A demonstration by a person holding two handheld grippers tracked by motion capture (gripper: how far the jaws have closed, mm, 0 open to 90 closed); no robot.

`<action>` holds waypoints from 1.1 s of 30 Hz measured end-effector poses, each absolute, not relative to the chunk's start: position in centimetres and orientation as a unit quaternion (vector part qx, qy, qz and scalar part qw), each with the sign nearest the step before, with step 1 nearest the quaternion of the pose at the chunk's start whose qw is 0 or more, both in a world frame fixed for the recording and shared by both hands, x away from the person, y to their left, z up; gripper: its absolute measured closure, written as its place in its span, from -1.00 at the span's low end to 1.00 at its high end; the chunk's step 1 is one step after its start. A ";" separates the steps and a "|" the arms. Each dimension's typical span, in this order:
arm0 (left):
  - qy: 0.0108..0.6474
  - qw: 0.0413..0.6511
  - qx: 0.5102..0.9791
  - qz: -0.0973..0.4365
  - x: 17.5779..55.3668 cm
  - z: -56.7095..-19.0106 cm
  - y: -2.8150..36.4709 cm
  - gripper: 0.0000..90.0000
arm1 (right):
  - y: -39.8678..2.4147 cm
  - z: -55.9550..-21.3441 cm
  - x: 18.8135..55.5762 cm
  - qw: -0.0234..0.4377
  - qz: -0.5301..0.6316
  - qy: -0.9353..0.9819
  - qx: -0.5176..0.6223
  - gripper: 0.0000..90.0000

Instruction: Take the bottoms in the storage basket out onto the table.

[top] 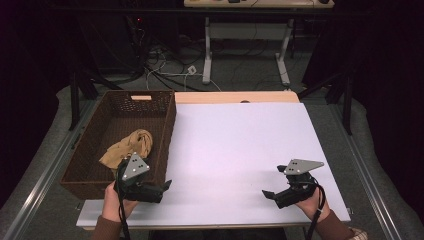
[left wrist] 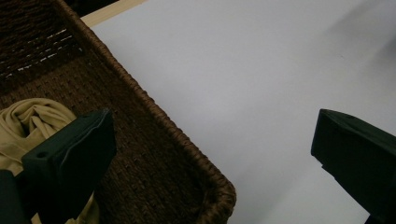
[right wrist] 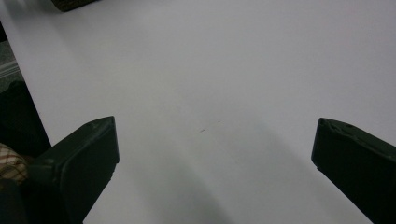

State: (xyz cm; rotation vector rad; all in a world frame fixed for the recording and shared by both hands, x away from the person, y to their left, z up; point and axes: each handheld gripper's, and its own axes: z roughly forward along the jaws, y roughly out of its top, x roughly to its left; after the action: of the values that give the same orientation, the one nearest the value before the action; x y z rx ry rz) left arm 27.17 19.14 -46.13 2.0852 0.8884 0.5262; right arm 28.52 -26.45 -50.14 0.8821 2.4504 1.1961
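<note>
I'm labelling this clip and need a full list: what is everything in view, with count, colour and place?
basket: one, dark brown wicker, left side of the table
cloth: one, tan, crumpled inside the basket
table: one, white top with a pale wood strip along the far edge
desk: one, white legs, on the floor beyond the table
cables: several, white and black, on the floor beyond the table
left gripper: one, black with grey plate, open, at the basket's near corner
right gripper: one, black with grey plate, open, over the table's near right

Gripper jaws spread wide over basket corner; tan cloth, seemingly crumpled, lies inside.
</note>
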 end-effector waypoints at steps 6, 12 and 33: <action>0.357 0.385 0.826 0.206 28.2 -45.5 19.8 -1.00 | -26.5 -50.3 28.6 0.137 0.411 0.848 0.307 -0.99; 0.366 0.374 0.827 0.205 29.2 -44.9 20.4 -1.00 | -26.5 -50.4 28.6 0.136 0.410 0.848 0.307 -0.99; 0.389 0.317 0.836 0.221 32.8 -43.3 23.0 -1.00 | -26.5 -50.8 28.7 0.135 0.407 0.848 0.310 -0.99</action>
State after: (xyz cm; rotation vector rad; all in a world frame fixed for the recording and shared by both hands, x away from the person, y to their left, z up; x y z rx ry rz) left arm 32.81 22.96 -43.30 2.2003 1.0236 0.5829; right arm 28.69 -26.52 -50.77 0.8991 2.4584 1.1790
